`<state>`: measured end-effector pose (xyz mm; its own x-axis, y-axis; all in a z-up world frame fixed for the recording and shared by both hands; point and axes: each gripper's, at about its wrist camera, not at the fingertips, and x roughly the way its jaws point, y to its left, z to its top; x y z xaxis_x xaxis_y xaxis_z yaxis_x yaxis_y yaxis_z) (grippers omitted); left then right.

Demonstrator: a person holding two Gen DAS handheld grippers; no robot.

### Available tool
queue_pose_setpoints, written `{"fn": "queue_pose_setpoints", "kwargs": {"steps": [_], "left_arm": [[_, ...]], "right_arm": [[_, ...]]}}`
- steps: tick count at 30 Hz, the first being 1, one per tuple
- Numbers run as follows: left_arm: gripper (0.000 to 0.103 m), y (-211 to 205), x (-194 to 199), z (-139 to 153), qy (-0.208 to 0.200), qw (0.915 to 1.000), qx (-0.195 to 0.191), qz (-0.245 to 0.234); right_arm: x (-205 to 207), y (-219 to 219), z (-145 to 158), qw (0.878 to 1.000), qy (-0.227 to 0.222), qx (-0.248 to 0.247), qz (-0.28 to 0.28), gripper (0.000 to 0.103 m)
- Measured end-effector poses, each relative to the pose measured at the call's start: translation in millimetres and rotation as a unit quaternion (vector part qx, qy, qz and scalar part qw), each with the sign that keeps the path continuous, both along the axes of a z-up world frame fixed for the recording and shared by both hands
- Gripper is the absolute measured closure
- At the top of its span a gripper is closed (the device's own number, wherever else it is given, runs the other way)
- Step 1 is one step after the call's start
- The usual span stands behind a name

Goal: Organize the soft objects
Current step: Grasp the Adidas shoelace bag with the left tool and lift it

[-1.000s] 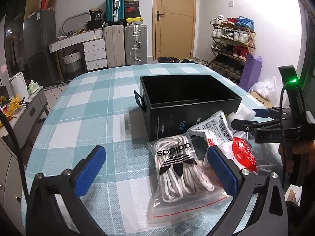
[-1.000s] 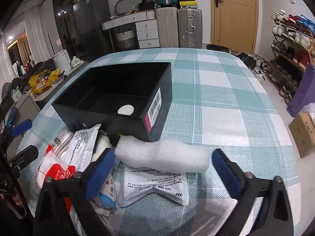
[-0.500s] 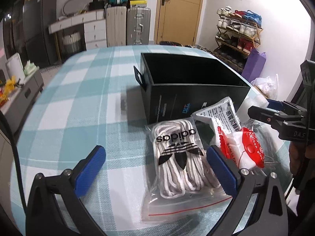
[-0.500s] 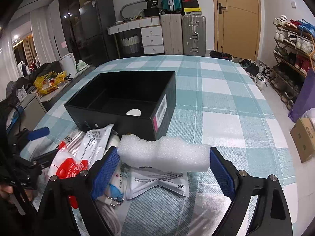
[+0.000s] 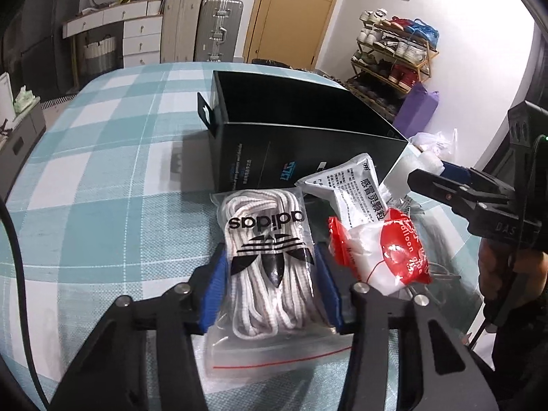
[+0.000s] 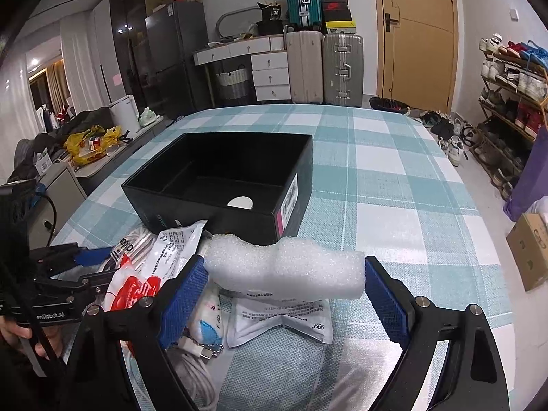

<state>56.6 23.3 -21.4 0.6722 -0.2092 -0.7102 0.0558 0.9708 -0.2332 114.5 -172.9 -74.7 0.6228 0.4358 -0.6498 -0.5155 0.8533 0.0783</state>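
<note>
Left gripper just closed onto the lace bag, blue pads pressed against both sides of the clear zip bag of white laces, bag flat on the checked cloth in front of the black box. Just right of that bag: a red-and-white packet, overlapped at the top by a white sachet leaning on the box wall. Right gripper clamped end to end on a white foam roll, pads touching both ends, roll held level above another white sachet and just in front of the box corner with the barcode label. Box open on top, nothing inside but a pale round patch on the floor. Beside the left pad of the right gripper, a small pouch with a bead chain and a white cable. Suitcases against the far wall, well apart.
</note>
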Motion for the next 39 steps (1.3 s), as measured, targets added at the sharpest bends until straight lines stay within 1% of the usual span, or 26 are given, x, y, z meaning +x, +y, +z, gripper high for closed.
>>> {"fn": "queue_pose_setpoints", "kwargs": {"steps": [3,14,25,39], "left_arm": [[0.063,-0.4,-2.3,1.9,-0.004,1.0,0.001,0.001],[0.067,3.1,-5.6,6.5,-0.011,0.9999,0.011,0.005],[0.068,7.5,-13.5,23.4,-0.035,0.9993,0.004,0.011],[0.068,10.5,-21.3,48.4,-0.074,0.9971,0.0,0.016]], "right_arm": [[-3.1,0.3,3.0,1.0,-0.007,0.002,0.005,0.011],[-12.9,-0.8,15.8,0.999,-0.036,0.016,0.015,0.011],[-23.2,-8.8,33.0,0.996,-0.072,0.05,0.018,0.011],[-30.6,-12.2,41.2,0.994,-0.087,0.065,0.019,0.011]]}}
